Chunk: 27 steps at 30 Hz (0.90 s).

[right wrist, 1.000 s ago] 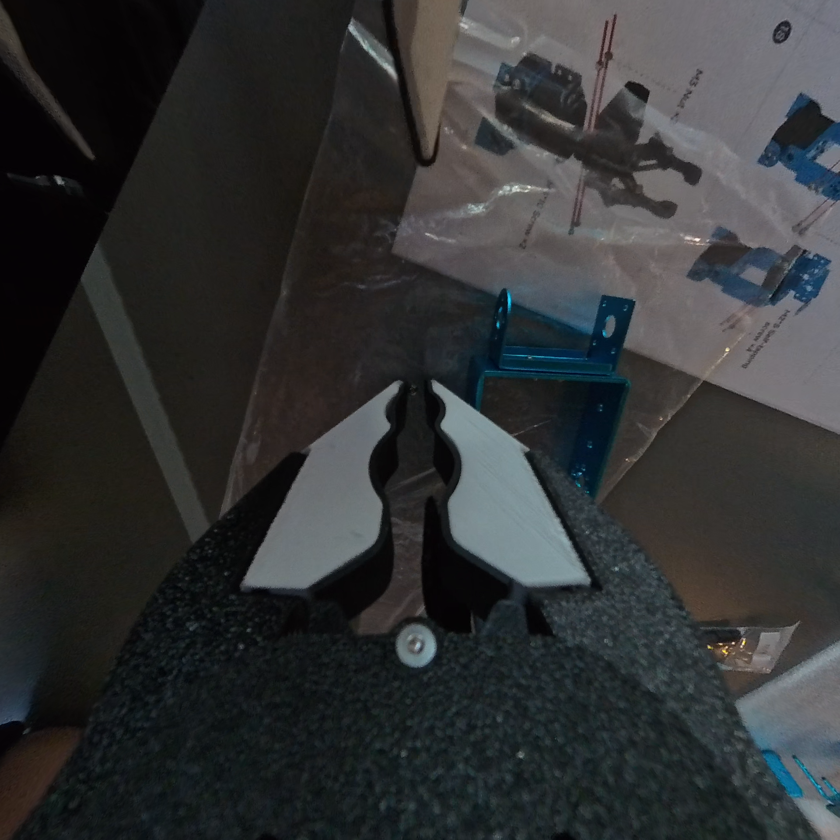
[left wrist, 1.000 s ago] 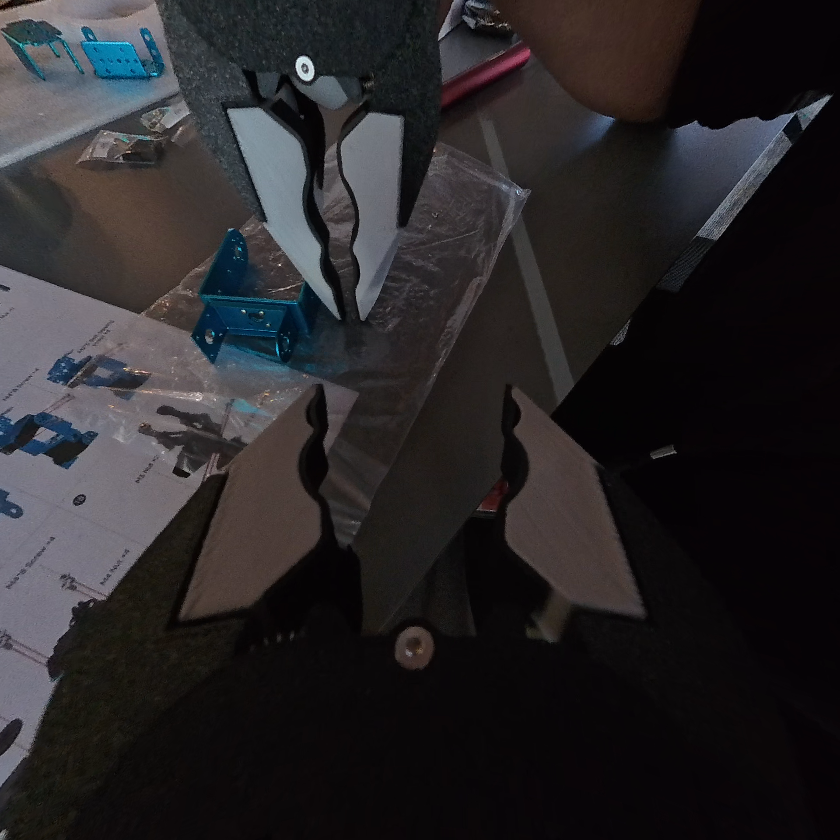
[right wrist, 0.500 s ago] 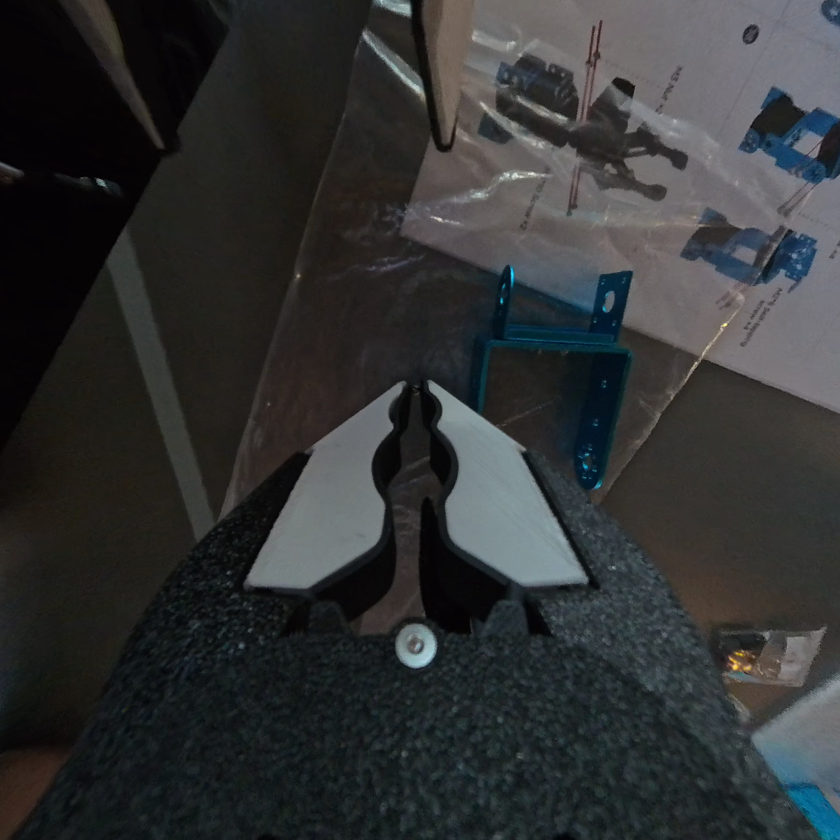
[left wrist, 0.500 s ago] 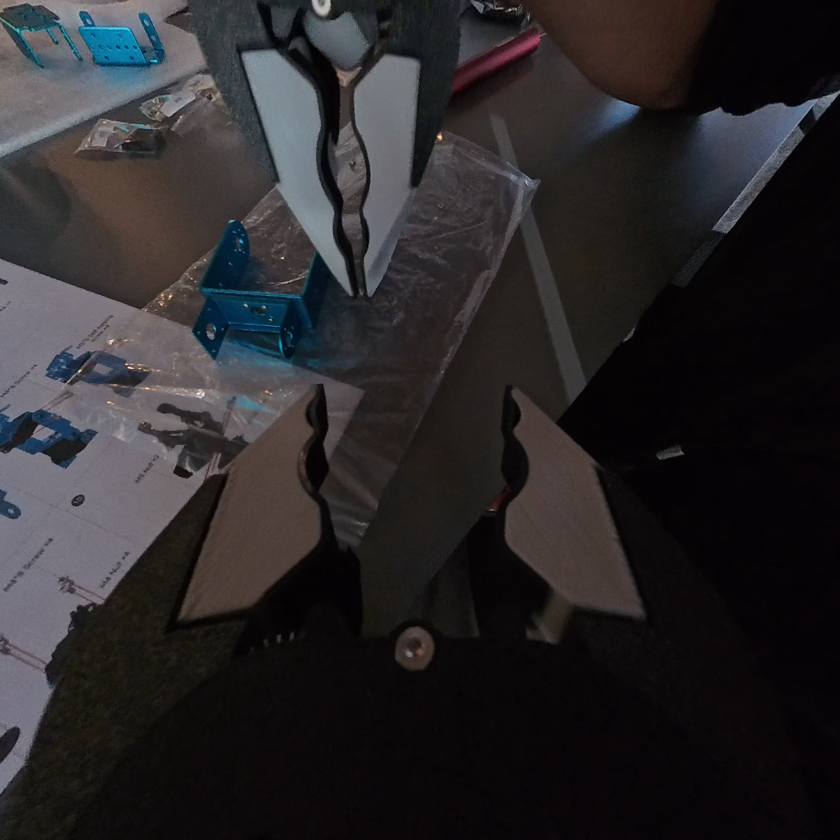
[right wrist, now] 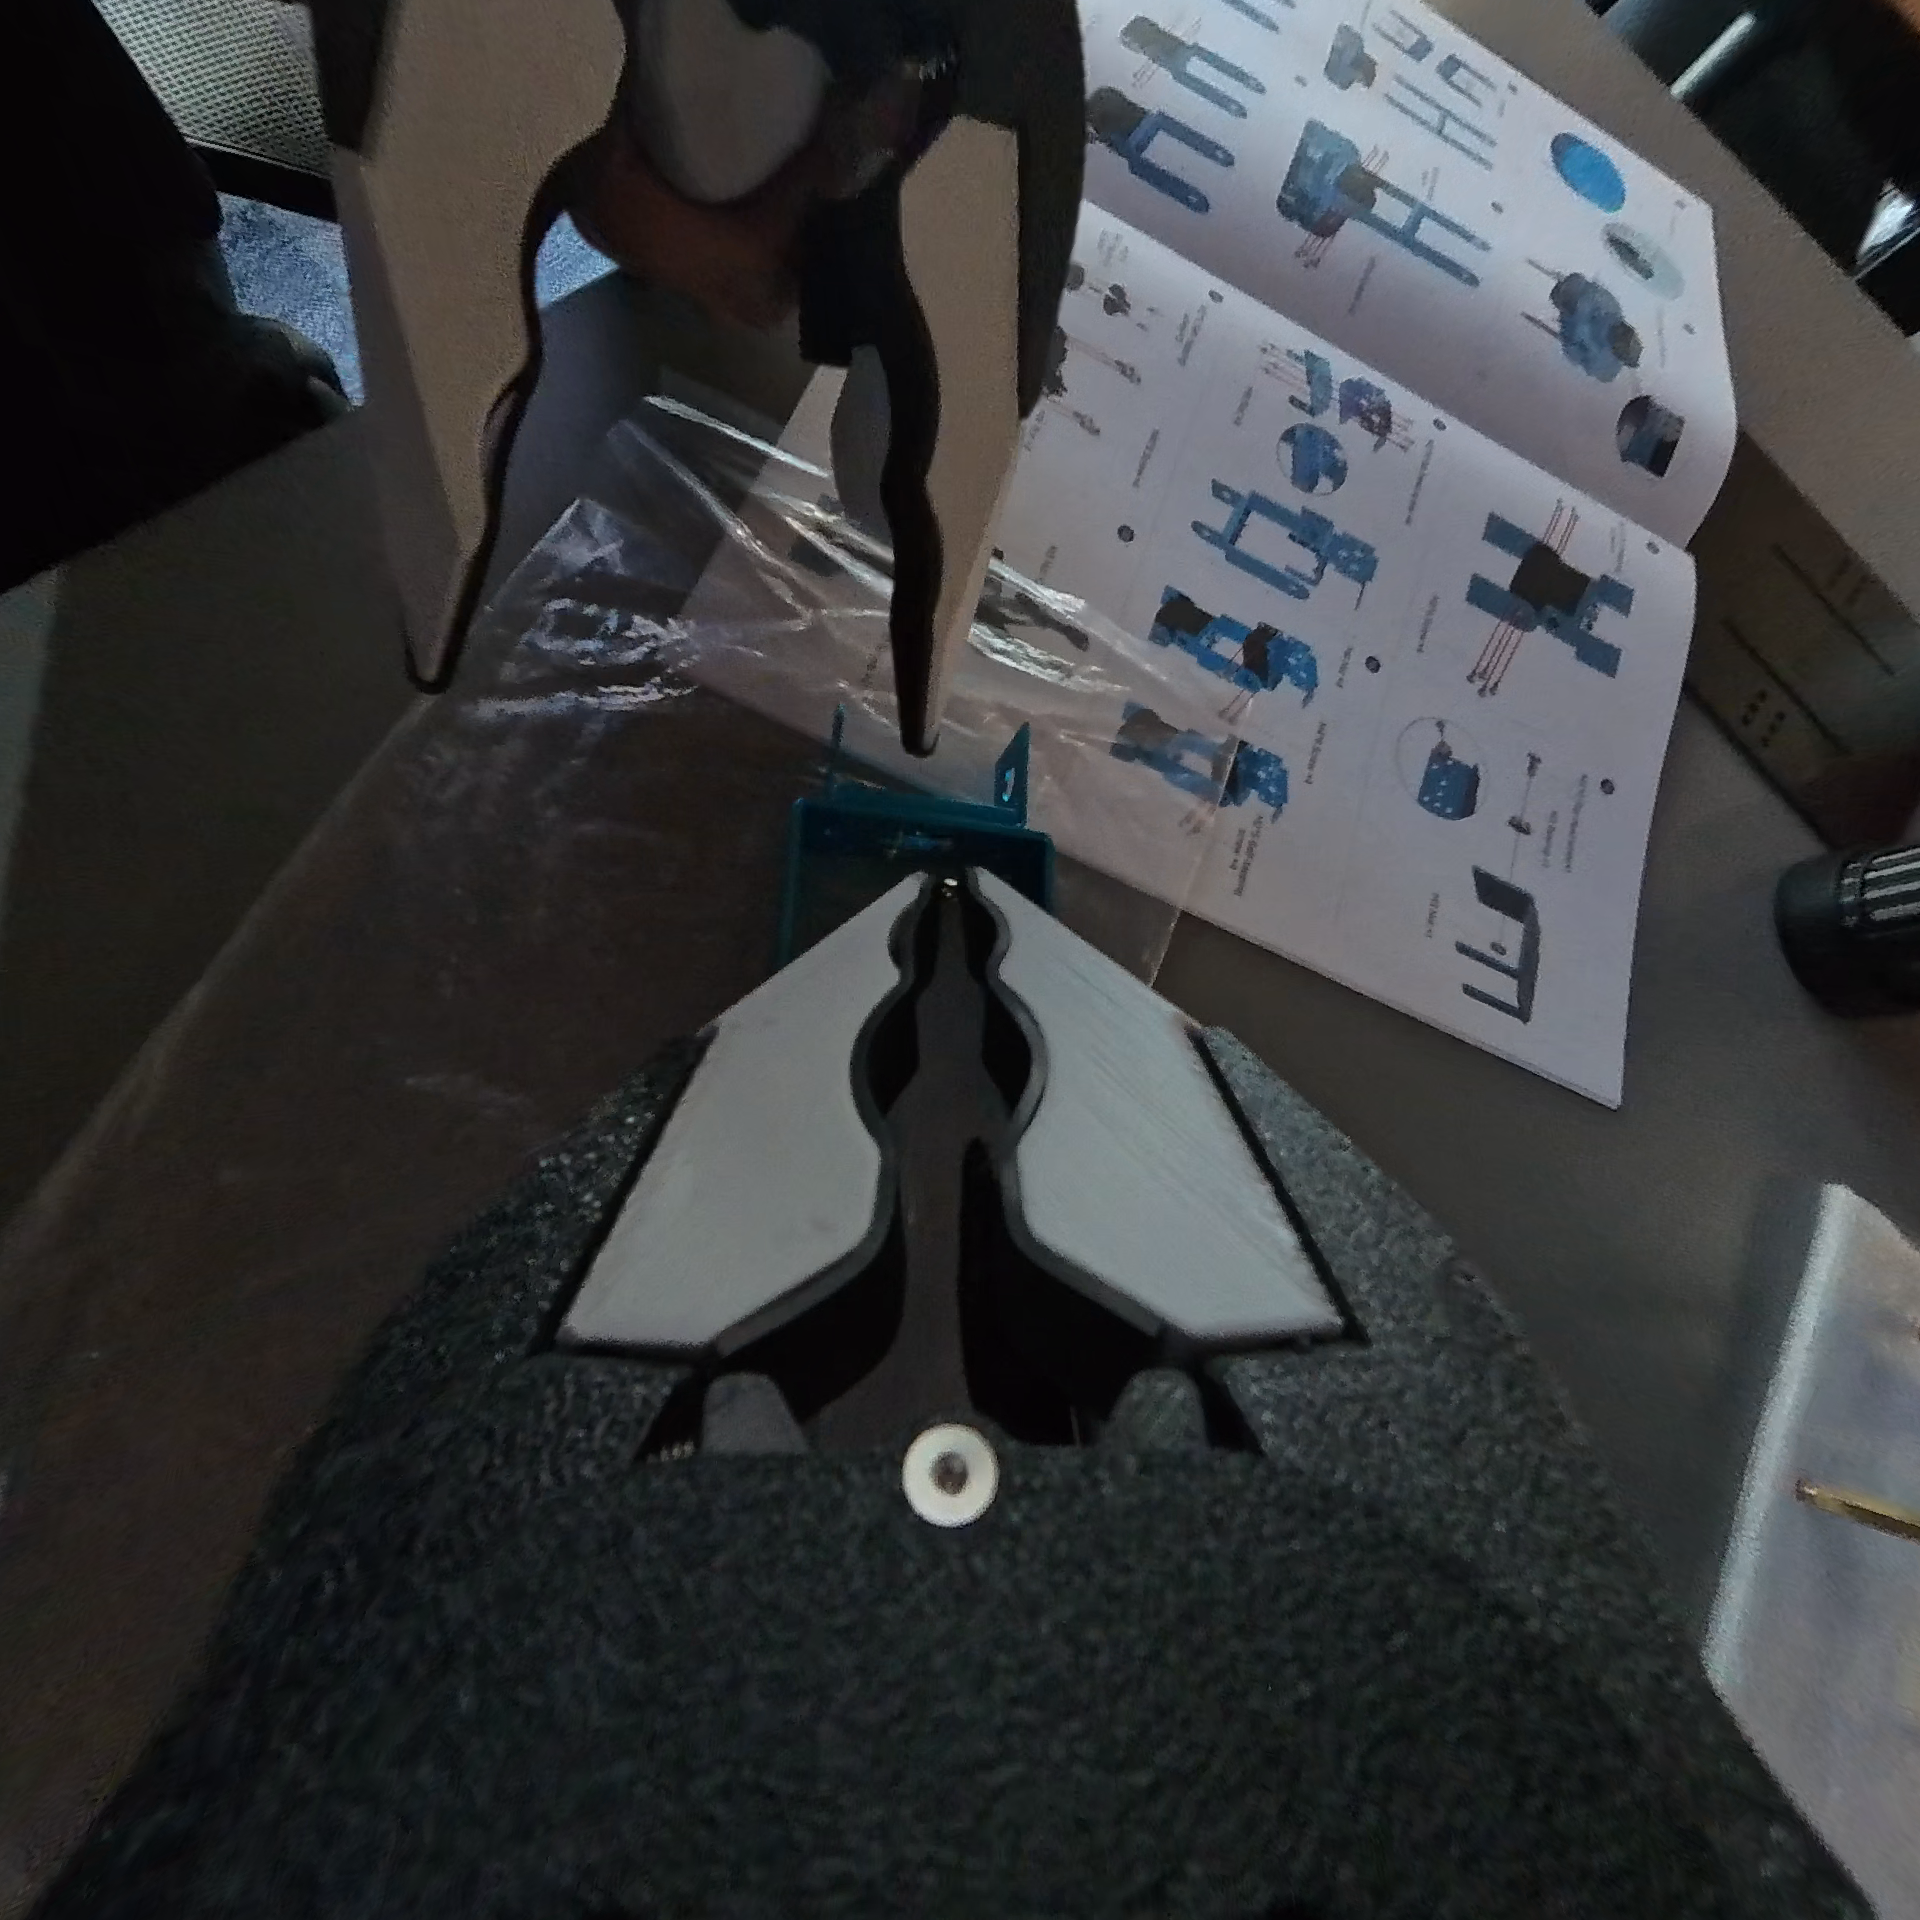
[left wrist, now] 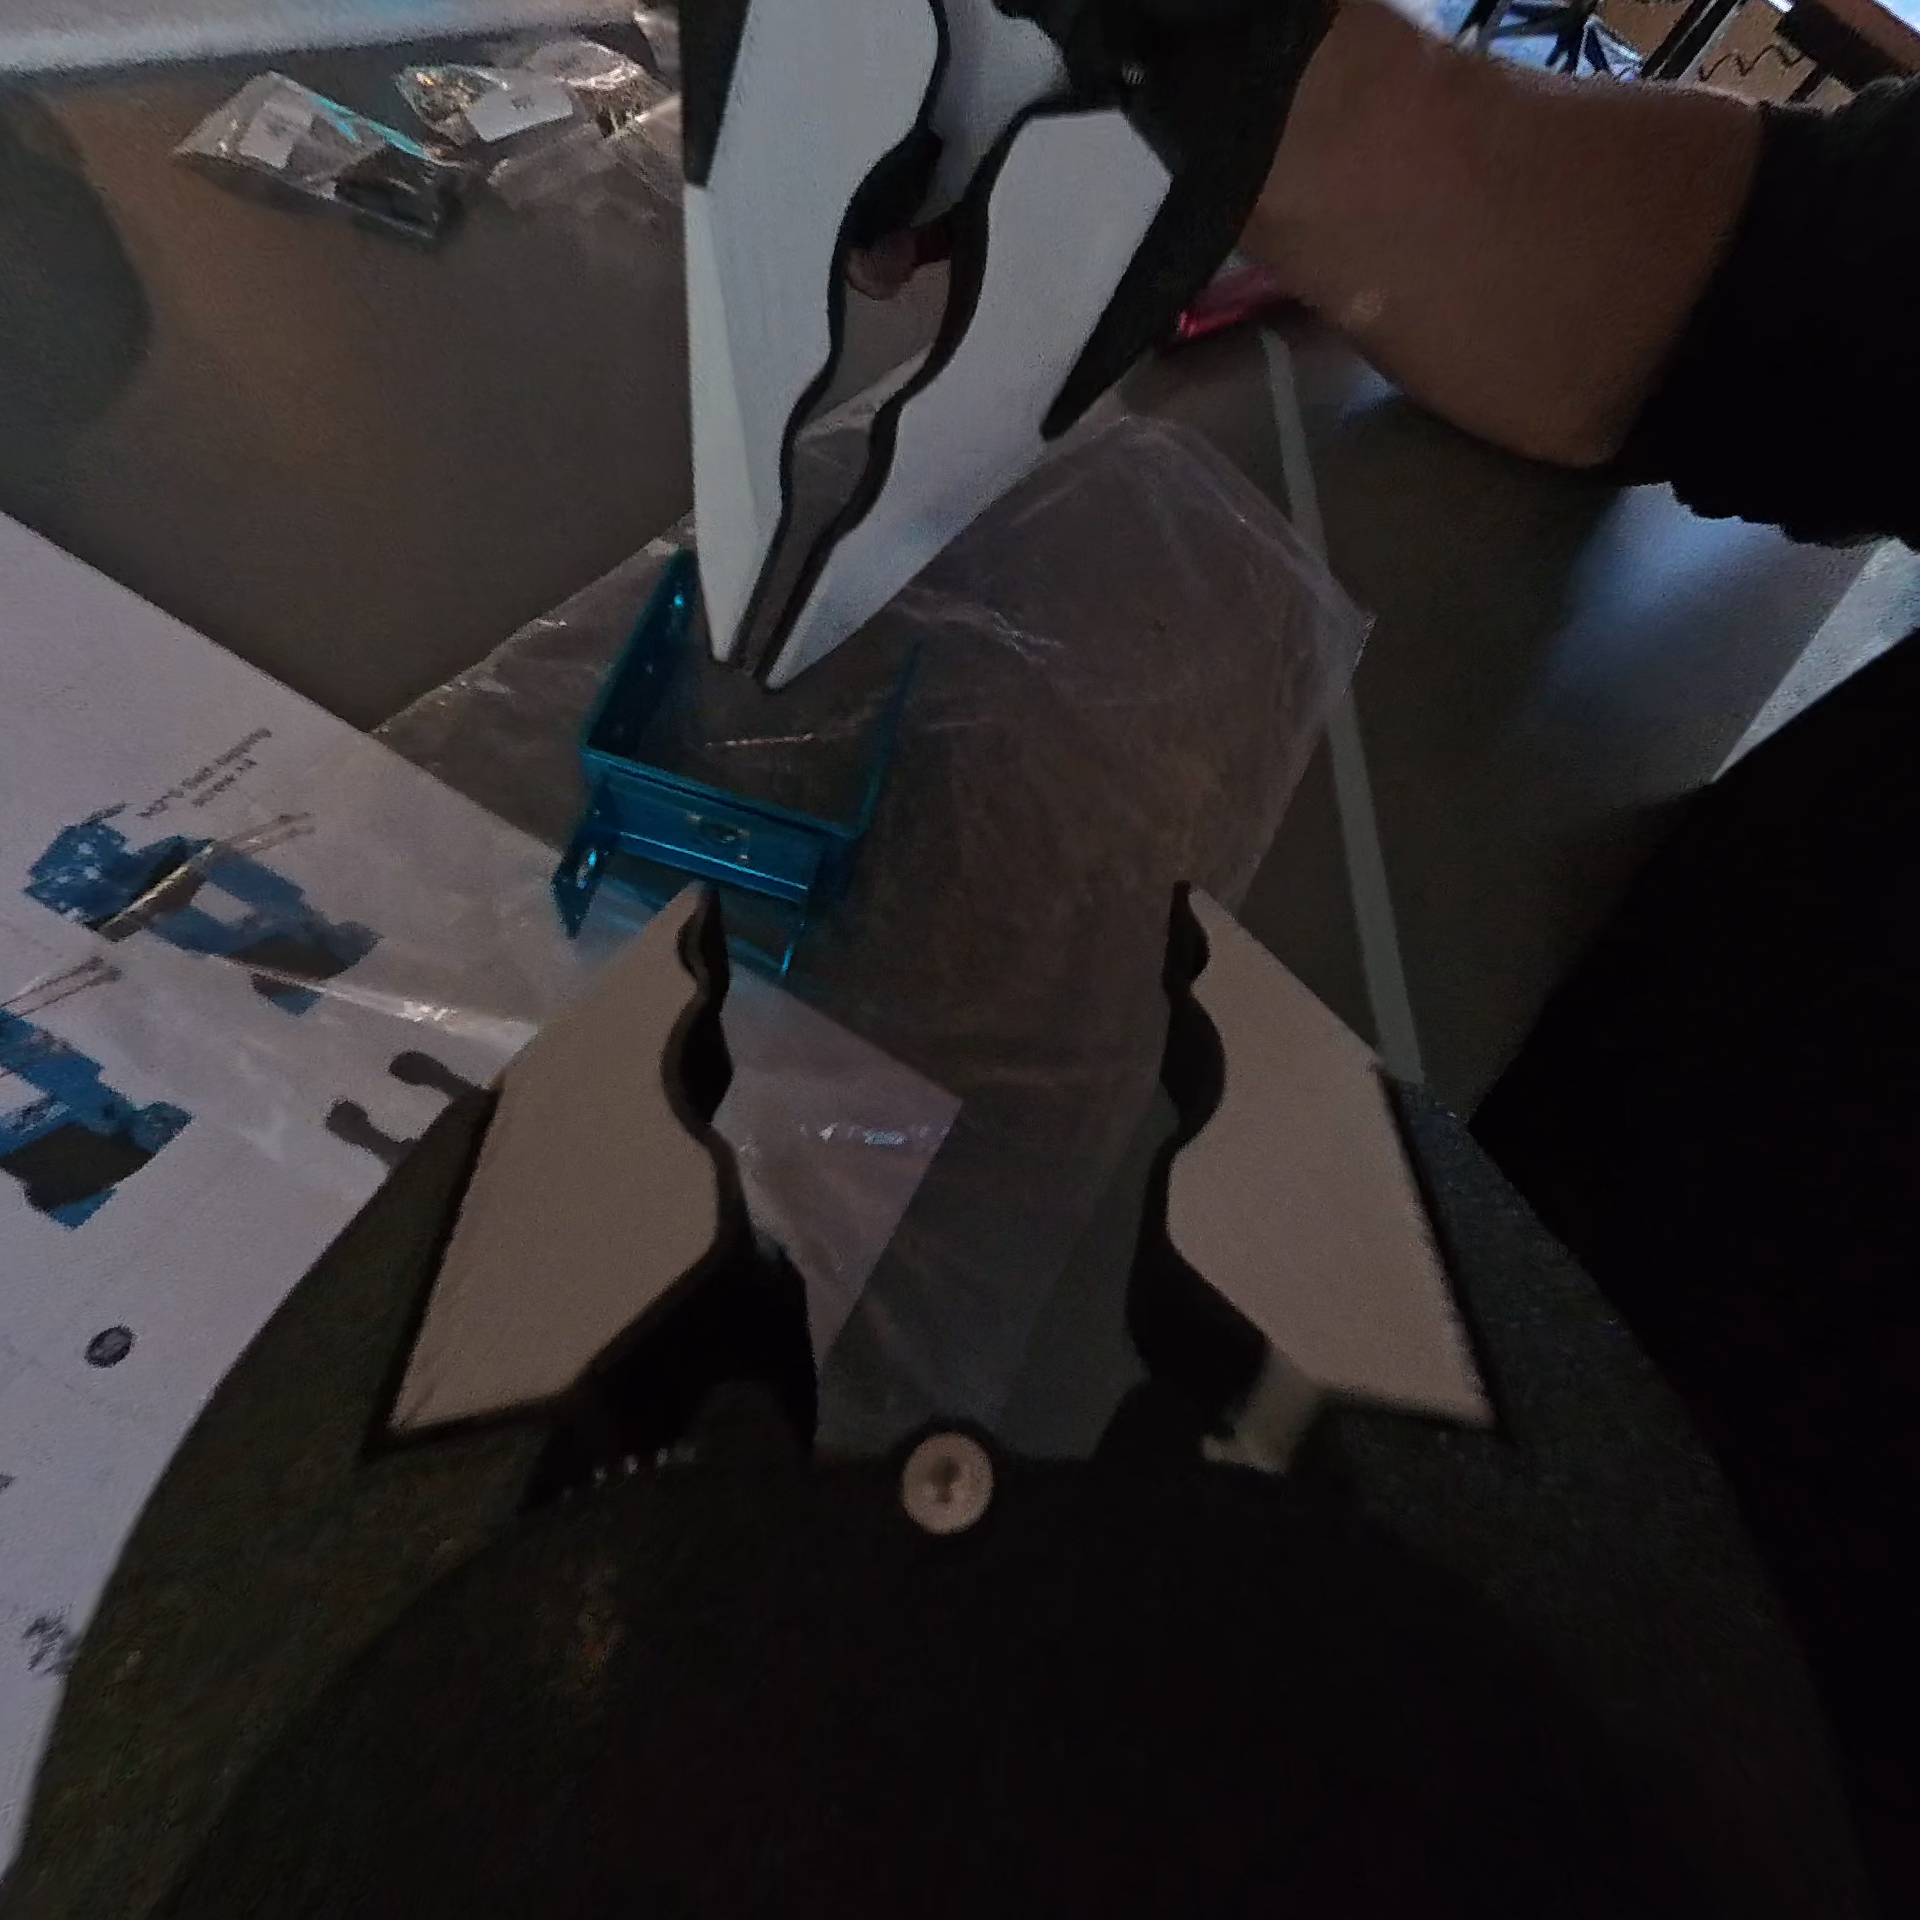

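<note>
A blue metal bracket (left wrist: 717,821) stands on a clear plastic bag (left wrist: 1091,727) on the dark table, beside a printed instruction sheet (left wrist: 208,935). My left gripper (left wrist: 940,904) is open and empty, its left fingertip just in front of the bracket. My right gripper (left wrist: 756,665) points down into the bracket's open frame. In the right wrist view my right gripper (right wrist: 945,878) is shut on a small brass-coloured screw at its tips, right at the bracket (right wrist: 914,831). The open left gripper (right wrist: 670,707) hangs above the bracket's far side.
Small bags of parts (left wrist: 312,156) lie at the far left. A person's forearm (left wrist: 1507,239) reaches in from the right above a red item (left wrist: 1226,301). A dark ribbed tool handle (right wrist: 1849,925) and a grey box (right wrist: 1818,1455) are at the right. The instruction sheet (right wrist: 1455,623) spreads behind the bracket. The tips of one gripper are about 6 cm away from the tips of the other.
My right gripper has moved from beside the bracket to over its open frame, still shut. My left gripper has come closer to the bracket and stays open.
</note>
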Tool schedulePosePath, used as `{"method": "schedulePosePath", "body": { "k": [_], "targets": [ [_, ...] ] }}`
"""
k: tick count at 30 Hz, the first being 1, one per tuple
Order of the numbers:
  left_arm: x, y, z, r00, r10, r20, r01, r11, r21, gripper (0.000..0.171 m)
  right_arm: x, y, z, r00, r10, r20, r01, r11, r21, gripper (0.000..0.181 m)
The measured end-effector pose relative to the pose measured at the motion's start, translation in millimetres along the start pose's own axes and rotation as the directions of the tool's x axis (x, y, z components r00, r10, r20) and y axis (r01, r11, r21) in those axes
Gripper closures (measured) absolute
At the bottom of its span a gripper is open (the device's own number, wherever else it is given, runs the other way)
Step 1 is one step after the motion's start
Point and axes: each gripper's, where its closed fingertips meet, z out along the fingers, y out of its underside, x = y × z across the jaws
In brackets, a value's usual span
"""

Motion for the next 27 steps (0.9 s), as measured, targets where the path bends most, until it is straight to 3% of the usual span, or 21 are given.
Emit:
{"method": "schedulePosePath", "body": {
  "k": [4,8,18,22,27],
  "targets": [
    [1,-4,5,1.0,-0.02,-0.012,0.02,1.0,-0.01,0.087,-8,1,2,1.0,-0.027,0.012,0.026,0.999,0.046,0.177],
    [0,0,10,0.999,-0.03,-0.027,0.029,0.999,-0.046,0.087,-11,-7,7,0.989,-0.146,-0.033,0.15,0.977,0.153,0.177],
    [1,-3,12,0.998,-0.019,-0.067,0.016,0.999,-0.036,0.087,-10,0,16,0.965,-0.255,-0.067,0.262,0.953,0.151,0.177],
    [2,-1,13,0.997,-0.022,-0.078,0.018,0.999,-0.052,0.087,-11,-5,12,0.928,-0.36,-0.091,0.372,0.901,0.224,0.179],
    [2,0,16,0.997,-0.016,-0.077,0.012,0.998,-0.06,0.087,-7,-8,5,0.95,-0.309,-0.041,0.307,0.906,0.29,0.18]
  ]
}}
